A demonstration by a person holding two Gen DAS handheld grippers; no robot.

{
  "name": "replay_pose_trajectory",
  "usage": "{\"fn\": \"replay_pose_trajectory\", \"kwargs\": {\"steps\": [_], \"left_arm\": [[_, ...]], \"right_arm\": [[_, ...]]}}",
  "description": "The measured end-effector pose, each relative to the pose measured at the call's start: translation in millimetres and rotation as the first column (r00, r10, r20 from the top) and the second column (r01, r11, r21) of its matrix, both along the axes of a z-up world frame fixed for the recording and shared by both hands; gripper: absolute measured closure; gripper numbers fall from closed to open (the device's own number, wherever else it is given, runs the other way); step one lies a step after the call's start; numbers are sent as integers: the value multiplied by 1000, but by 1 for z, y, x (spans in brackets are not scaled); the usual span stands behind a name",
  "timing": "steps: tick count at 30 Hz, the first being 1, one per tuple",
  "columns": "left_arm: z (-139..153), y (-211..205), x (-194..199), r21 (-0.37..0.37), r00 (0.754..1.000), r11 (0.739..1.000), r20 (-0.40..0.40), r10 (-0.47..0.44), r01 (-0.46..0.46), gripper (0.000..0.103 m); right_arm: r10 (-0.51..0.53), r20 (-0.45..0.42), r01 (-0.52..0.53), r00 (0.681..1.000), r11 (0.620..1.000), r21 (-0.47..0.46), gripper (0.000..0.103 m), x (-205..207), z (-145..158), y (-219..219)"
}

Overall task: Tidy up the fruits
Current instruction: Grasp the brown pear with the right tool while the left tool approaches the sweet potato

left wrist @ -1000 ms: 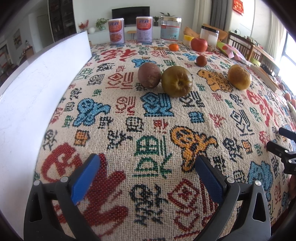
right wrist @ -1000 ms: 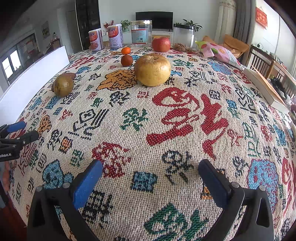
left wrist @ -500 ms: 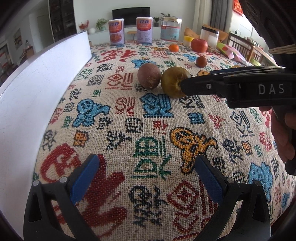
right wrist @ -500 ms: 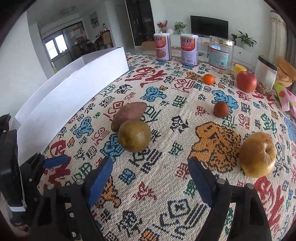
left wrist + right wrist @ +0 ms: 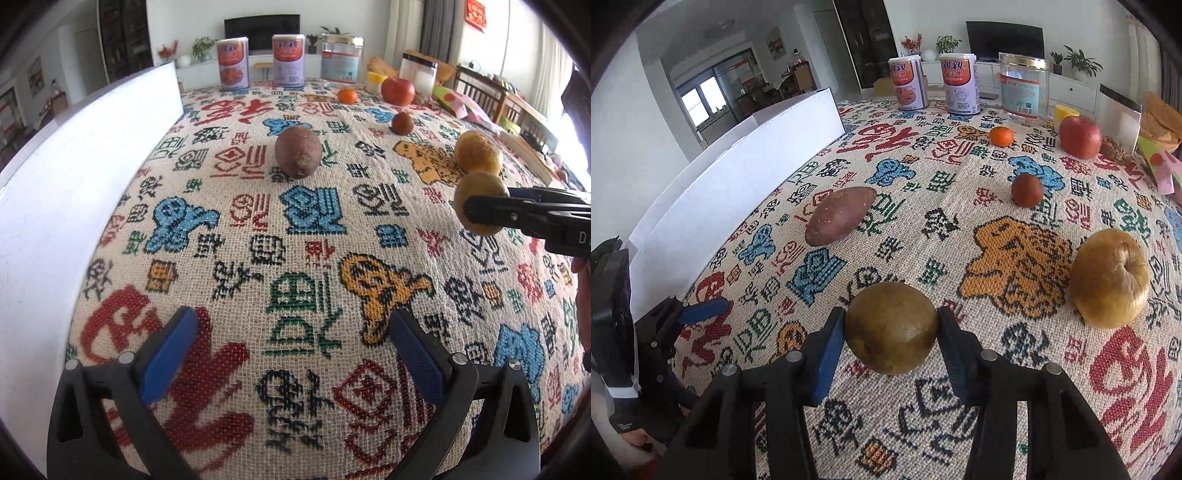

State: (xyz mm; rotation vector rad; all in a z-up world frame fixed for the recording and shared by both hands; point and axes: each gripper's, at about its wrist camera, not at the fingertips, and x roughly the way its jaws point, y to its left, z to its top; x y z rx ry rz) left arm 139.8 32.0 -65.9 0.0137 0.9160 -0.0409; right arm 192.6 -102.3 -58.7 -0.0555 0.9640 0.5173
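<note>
My right gripper [image 5: 891, 334] is shut on a round brown-green fruit [image 5: 891, 326] and holds it above the patterned cloth; the same fruit [image 5: 480, 197] shows in the left wrist view at the right, clamped by the black fingers. My left gripper [image 5: 291, 354] is open and empty, low over the near part of the cloth. A purple sweet potato [image 5: 297, 155] lies mid-table. A yellow pear [image 5: 1110, 277] sits to the right. A small brown fruit [image 5: 1027, 189], an orange [image 5: 1001, 136] and a red apple [image 5: 1079, 137] lie farther back.
A long white box [image 5: 74, 177] runs along the left edge of the table. Two cans [image 5: 910, 83], a clear jar [image 5: 1023, 90] and a white container [image 5: 417, 77] stand at the far edge. A colourful bag [image 5: 461, 105] lies at the far right.
My right gripper swung to the brown-green fruit beside the sweet potato, shut on it and carried it right and toward me. My left gripper has stayed in place.
</note>
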Motion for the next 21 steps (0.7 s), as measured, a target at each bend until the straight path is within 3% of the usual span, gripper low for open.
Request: {"fn": "replay_pose_trajectory", "kwargs": {"steps": [6, 11, 15, 18, 21], "left_arm": [[0, 0, 0, 1, 1000, 1000, 0, 1, -1, 0], [0, 0, 0, 2, 1000, 1000, 0, 1, -1, 0], [0, 0, 0, 1, 1000, 1000, 0, 0, 0, 0], [0, 0, 0, 1, 1000, 1000, 0, 0, 0, 0], [0, 1, -1, -4, 1000, 1000, -5, -6, 6, 1]], "right_arm": [[-97, 115, 113, 989, 983, -144, 53, -59, 4, -72], [-209, 74, 210, 975, 978, -5, 53, -77, -9, -112], [-229, 69, 231, 971, 973, -14, 50, -84, -13, -109], [-206, 80, 211, 975, 977, -46, 40, -86, -15, -101], [-192, 100, 203, 976, 974, -102, 23, -91, -17, -91]]}}
